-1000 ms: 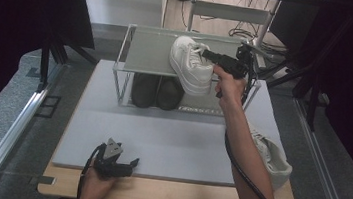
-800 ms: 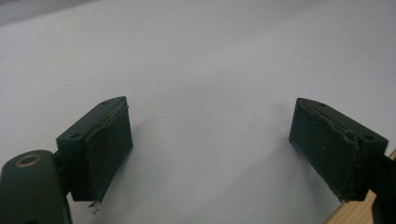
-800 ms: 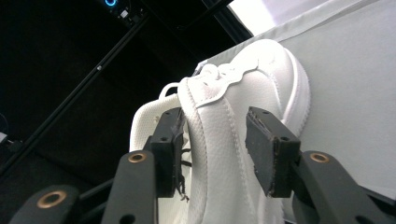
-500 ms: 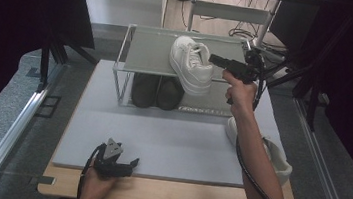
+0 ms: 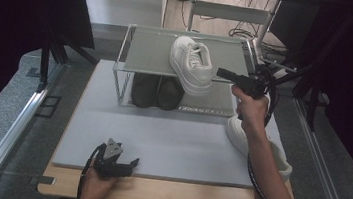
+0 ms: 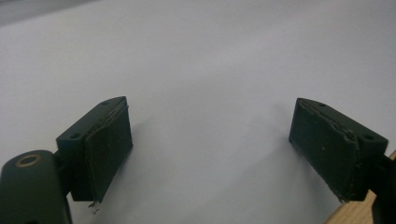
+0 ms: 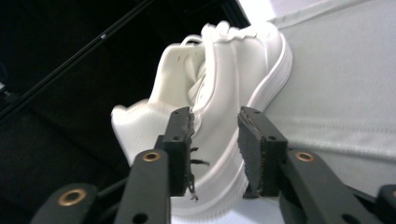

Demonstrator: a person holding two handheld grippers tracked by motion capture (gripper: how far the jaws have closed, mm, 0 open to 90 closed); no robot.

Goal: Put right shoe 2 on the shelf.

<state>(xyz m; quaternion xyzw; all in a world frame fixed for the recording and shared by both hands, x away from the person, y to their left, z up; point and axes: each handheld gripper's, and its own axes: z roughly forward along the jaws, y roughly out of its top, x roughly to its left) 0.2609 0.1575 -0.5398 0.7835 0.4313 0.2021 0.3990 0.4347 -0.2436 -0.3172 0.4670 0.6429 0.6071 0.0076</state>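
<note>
Right gripper [image 5: 223,74] just off the white sneaker [image 5: 192,64] on the rack [image 5: 145,50], jaws apart, just narrowing; left gripper [image 5: 132,163] wide open

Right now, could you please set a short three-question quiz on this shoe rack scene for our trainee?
1. True or false: the white sneaker lies on the top shelf of the rack.
2. What stands on the rack's lower level? A) a dark pair of shoes B) a red box C) a folded towel
3. Fill in: the left gripper rests over the ____ mat with its jaws apart.

Key
1. True; the right gripper is beside it, with nothing between its jaws, which have just been closing.
2. A, the dark pair of shoes.
3. Grey; the grey mat.
</note>
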